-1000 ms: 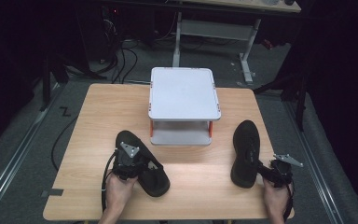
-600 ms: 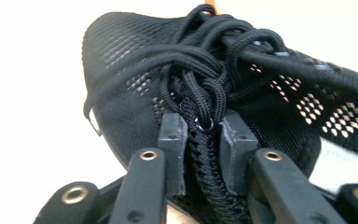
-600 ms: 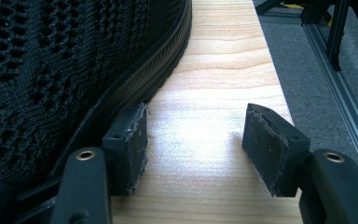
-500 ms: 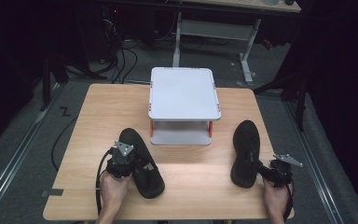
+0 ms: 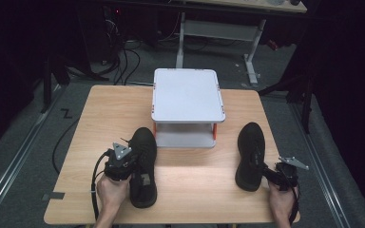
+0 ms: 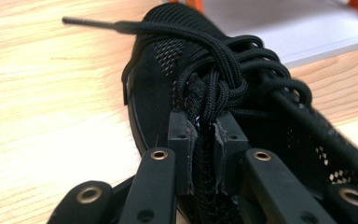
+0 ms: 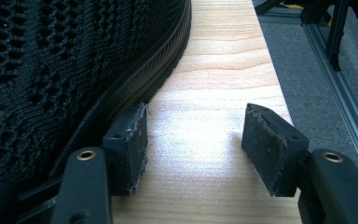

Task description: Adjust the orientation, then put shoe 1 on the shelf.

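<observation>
front: rack (image 5: 188, 95) blocks (centre) | between 2 shoes (image 5: 143, 164): bare table (image 5: 197, 178)

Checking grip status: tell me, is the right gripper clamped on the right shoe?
No: the right gripper stands open over bare table, with the right shoe beside its left jaw.

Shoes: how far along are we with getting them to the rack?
Nothing is on the grey two-tier rack yet; I can only guess that is the goal. In hand: the left tongs are shut on the left shoe at its tongue, under the laces. The right tongs are open beside the right shoe, not gripping. Both shoes rest on the table.
</observation>
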Demonstrator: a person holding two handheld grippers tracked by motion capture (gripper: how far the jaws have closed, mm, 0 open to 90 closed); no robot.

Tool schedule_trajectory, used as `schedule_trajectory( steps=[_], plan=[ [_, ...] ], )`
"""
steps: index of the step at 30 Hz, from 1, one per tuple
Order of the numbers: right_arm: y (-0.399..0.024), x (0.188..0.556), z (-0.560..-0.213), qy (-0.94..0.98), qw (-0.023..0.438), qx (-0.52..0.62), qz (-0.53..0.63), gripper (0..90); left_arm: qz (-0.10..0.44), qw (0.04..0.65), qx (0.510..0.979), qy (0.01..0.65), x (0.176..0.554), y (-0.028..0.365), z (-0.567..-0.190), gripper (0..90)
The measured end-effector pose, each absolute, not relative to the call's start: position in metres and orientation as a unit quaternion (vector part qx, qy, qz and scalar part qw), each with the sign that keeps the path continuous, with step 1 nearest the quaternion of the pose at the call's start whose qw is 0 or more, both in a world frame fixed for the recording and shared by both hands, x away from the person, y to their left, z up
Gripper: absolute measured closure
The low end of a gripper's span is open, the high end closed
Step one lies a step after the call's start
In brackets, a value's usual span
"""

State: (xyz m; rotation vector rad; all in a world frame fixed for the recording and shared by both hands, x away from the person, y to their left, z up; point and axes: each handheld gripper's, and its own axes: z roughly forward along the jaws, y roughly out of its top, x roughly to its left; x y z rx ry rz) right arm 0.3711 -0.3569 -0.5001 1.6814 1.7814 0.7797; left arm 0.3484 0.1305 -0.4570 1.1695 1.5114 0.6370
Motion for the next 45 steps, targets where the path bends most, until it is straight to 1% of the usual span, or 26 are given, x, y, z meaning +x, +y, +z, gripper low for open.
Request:
schedule_trajectory(
  steps=[1,2,3,5,7,10,12,14,16,18,19,22,23,24,26,27,29,33,37,39,41,45],
  plan=[
    [-0.357,0.370,-0.500,0.664,0.281,0.628,0.292,43.6,0.264,0.537,0.491,0.633,0.347,0.131,-0.455,79.8],
    [-0.357,0.370,-0.500,0.664,0.281,0.628,0.292,43.6,0.262,0.541,0.489,0.632,0.346,0.131,-0.453,79.8],
    [-0.356,0.368,-0.500,0.667,0.285,0.623,0.291,50.9,0.260,0.541,0.494,0.629,0.345,0.131,-0.451,79.8],
    [-0.357,0.368,-0.499,0.668,0.282,0.624,0.292,51.5,0.256,0.547,0.493,0.627,0.344,0.131,-0.448,79.8],
    [-0.362,0.368,-0.498,0.663,0.266,0.631,0.304,54.4,0.249,0.552,0.492,0.625,0.344,0.132,-0.445,79.8],
    [-0.363,0.366,-0.496,0.661,0.264,0.632,0.309,56.3,0.239,0.562,0.487,0.624,0.343,0.131,-0.440,79.8],
    [-0.363,0.363,-0.491,0.662,0.272,0.622,0.318,57.1,0.233,0.565,0.493,0.619,0.341,0.130,-0.437,79.8],
    [-0.364,0.359,-0.480,0.658,0.285,0.607,0.341,60.9,0.225,0.568,0.495,0.618,0.340,0.128,-0.435,79.8],
    [-0.364,0.358,-0.475,0.657,0.289,0.602,0.351,62.0,0.217,0.570,0.499,0.615,0.341,0.123,-0.434,79.8],
    [-0.363,0.356,-0.464,0.653,0.291,0.592,0.371,63.9,0.212,0.572,0.506,0.610,0.342,0.119,-0.434,79.8],
    [-0.359,0.353,-0.452,0.655,0.295,0.579,0.385,64.9,0.210,0.572,0.510,0.608,0.341,0.117,-0.433,79.8],
    [-0.354,0.352,-0.441,0.658,0.298,0.563,0.401,64.9,0.200,0.577,0.513,0.603,0.341,0.112,-0.430,79.8],
    [-0.348,0.353,-0.432,0.662,0.287,0.551,0.420,64.1,0.196,0.580,0.513,0.602,0.341,0.110,-0.429,79.8],
    [-0.348,0.353,-0.432,0.662,0.287,0.551,0.420,64.1,0.193,0.583,0.512,0.601,0.342,0.109,-0.428,79.8],
    [-0.342,0.354,-0.422,0.669,0.279,0.536,0.433,64.1,0.189,0.584,0.516,0.597,0.344,0.106,-0.426,79.7],
    [-0.334,0.356,-0.412,0.675,0.269,0.524,0.445,64.3,0.188,0.583,0.519,0.596,0.345,0.104,-0.425,79.7],
    [-0.330,0.357,-0.407,0.679,0.265,0.516,0.449,64.4,0.187,0.583,0.525,0.592,0.347,0.099,-0.424,79.7],
    [-0.308,0.364,-0.389,0.699,0.257,0.487,0.456,67.6,0.177,0.585,0.529,0.588,0.352,0.091,-0.423,79.7],
    [-0.287,0.377,-0.373,0.716,0.250,0.457,0.465,70.1,0.181,0.580,0.539,0.583,0.359,0.082,-0.422,79.7],
    [-0.274,0.390,-0.361,0.719,0.238,0.444,0.478,70.5,0.180,0.580,0.540,0.582,0.364,0.078,-0.422,79.7],
    [-0.270,0.395,-0.357,0.719,0.235,0.441,0.483,70.6,0.177,0.579,0.541,0.583,0.369,0.075,-0.422,79.7],
    [-0.247,0.412,-0.344,0.727,0.230,0.421,0.491,71.0,0.187,0.573,0.547,0.581,0.380,0.069,-0.423,79.6]
  ],
)
